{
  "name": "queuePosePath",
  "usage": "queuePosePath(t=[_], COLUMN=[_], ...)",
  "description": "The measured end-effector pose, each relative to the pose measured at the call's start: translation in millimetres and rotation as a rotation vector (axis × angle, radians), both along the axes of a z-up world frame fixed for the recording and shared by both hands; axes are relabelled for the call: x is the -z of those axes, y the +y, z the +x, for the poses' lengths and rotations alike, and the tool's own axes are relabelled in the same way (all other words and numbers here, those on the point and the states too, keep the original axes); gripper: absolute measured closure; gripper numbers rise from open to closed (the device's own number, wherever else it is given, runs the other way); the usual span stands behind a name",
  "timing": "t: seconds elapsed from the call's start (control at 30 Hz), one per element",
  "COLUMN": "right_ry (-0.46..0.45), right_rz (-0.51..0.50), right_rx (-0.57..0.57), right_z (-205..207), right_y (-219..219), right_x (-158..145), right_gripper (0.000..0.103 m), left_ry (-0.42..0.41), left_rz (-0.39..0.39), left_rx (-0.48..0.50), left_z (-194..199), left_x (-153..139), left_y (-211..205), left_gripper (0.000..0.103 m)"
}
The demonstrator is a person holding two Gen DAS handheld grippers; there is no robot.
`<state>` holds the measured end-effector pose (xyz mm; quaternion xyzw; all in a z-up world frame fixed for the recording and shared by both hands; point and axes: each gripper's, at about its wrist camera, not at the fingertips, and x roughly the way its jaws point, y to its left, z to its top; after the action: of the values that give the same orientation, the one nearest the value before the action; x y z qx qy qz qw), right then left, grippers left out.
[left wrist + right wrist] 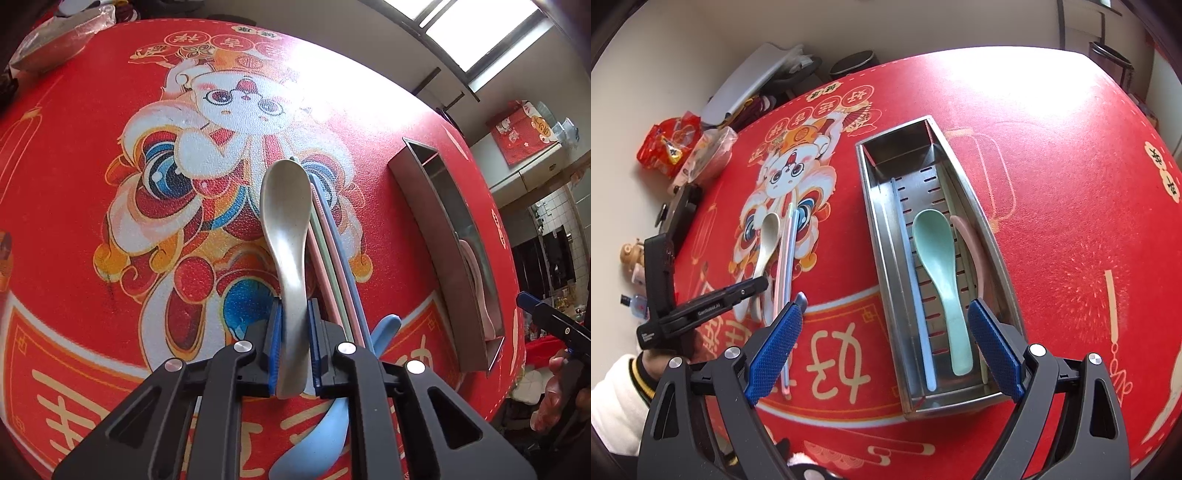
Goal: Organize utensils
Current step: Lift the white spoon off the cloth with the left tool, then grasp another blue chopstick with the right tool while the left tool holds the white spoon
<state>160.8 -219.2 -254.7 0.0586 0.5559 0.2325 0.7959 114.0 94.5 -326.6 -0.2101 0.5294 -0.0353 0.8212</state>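
My left gripper (295, 314) is shut on the handle of a beige spoon (284, 206), whose bowl points away over the red printed mat (92, 184). Pink, green and blue chopsticks (332, 258) lie just right of it, and a blue spoon (332, 421) lies under the gripper. The right wrist view shows the steel tray (882, 236) holding a green spoon (938, 266), a blue chopstick (914, 280) and a pink spoon (973, 247). My right gripper (886, 314) hangs open above the tray's near end, with nothing between its fingers.
Red snack packets (668, 147), a plastic-wrapped dish (713, 155) and dark gadgets (679, 214) crowd the mat's far left edge. A hand in a white sleeve (613, 398) holds the left gripper (753, 288). In the left wrist view the tray (417, 206) lies near the table's right edge.
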Motion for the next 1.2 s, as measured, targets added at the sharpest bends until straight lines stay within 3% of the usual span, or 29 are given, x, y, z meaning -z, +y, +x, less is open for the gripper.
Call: queuePosePath(t=[0.4, 0.43, 0.47, 0.57, 0.6, 0.7, 0.8, 1.2], right_ry=[-0.008, -0.007, -0.004, 0.005, 0.01, 0.036, 0.077, 0.148], right_rz=[0.034, 0.033, 0.028, 0.002, -0.002, -0.033, -0.051, -0.098], right_rx=[-0.131, -0.148, -0.168, -0.223, -0.243, -0.296, -0.306, -0.276], right_z=[-4, -4, -4, -2, -1, 2, 5, 4], right_y=[40, 47, 55, 80, 89, 116, 137, 168], right_x=[-2, -1, 0, 8, 12, 26, 43, 68], right_gripper=[0.016, 0.019, 0.03, 0.04, 0.052, 0.073, 0.083, 0.093], left_ry=[-0.056, -0.06, -0.065, -0.075, -0.078, -0.092, -0.106, -0.118], left_rz=[0.074, 0.082, 0.088, 0.074, 0.07, 0.079, 0.072, 0.058], left_rx=[-0.063, -0.068, -0.077, -0.112, -0.121, -0.135, -0.142, -0.154], left_z=[-42, -45, -50, -62, -65, -74, -79, -92], left_x=[-35, -38, -41, -46, -48, -53, -57, -60], left_y=[18, 19, 21, 27, 29, 32, 35, 43], left_gripper=[0.09, 0.09, 0.09, 0.09, 0.09, 0.09, 0.09, 0.09])
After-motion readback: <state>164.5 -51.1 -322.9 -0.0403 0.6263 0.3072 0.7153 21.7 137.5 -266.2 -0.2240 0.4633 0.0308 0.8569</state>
